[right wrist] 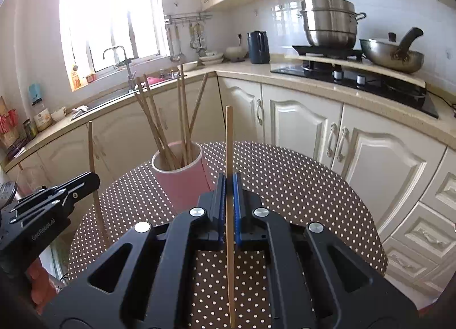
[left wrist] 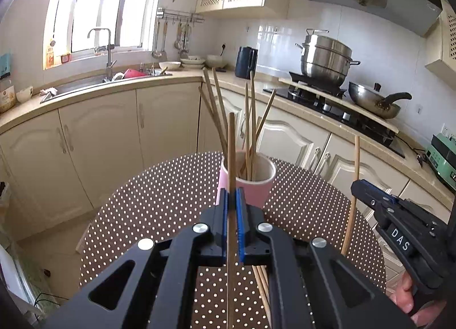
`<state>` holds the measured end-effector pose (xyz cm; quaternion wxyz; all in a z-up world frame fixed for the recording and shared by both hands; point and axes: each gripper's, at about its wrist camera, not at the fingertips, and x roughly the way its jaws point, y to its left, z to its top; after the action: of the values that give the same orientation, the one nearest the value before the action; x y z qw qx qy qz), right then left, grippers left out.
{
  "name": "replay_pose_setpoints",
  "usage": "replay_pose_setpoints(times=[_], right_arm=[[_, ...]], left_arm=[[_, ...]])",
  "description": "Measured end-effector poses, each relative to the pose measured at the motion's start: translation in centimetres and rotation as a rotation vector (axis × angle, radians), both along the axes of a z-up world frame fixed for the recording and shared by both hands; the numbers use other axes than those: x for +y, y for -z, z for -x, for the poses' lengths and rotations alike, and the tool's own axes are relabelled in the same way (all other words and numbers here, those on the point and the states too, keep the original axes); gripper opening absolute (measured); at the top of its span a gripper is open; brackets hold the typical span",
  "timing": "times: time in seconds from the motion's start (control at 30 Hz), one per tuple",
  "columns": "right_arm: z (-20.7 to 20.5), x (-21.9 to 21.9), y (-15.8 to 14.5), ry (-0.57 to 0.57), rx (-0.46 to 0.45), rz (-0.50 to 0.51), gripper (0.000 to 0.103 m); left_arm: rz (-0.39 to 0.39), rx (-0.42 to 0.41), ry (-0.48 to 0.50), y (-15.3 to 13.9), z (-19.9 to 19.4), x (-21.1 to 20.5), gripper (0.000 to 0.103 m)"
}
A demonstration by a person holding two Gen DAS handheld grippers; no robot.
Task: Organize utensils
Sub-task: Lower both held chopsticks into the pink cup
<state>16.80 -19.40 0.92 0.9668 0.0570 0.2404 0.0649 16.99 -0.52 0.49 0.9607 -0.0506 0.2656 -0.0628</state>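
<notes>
The left gripper point(left wrist: 233, 200) pinches one brown wooden chopstick point(left wrist: 231, 140) upright. The right gripper point(right wrist: 228, 186) pinches a paler wooden chopstick point(right wrist: 228, 140). The tall pink cup point(right wrist: 182, 180) of chopsticks stands near the far edge of the dotted round tabletop point(right wrist: 299, 192).

Upright wooden chopsticks point(left wrist: 250, 118) in pink cup point(left wrist: 258, 183)

The round tabletop point(left wrist: 148, 215) is covered by a brown cloth with white dots. A pink cup point(left wrist: 250, 183) stands upright on it, toward the far edge, with several chopsticks point(left wrist: 252, 118) standing in it and leaning outward at different angles. More loose sticks point(left wrist: 263, 286) lie flat on the cloth at the near side, partly hidden, well apart from the cup.
</notes>
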Motion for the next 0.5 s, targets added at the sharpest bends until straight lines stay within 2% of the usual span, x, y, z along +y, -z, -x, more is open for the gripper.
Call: replay_pose_setpoints(times=[0.4, 0.5], right_arm=[[-1.8, 0.7, -4.6, -0.014, -0.093, -0.01, 0.005], [-3.1, 0.7, -5.9, -0.015, -0.104, -0.032, 0.005]], left_arm=[[-0.003, -0.092, -0.008, -4.0, -1.0, -0.4, 0.006], [-0.03, -0.128, -0.004, -5.5, -1.3, -1.0, 0.006]])
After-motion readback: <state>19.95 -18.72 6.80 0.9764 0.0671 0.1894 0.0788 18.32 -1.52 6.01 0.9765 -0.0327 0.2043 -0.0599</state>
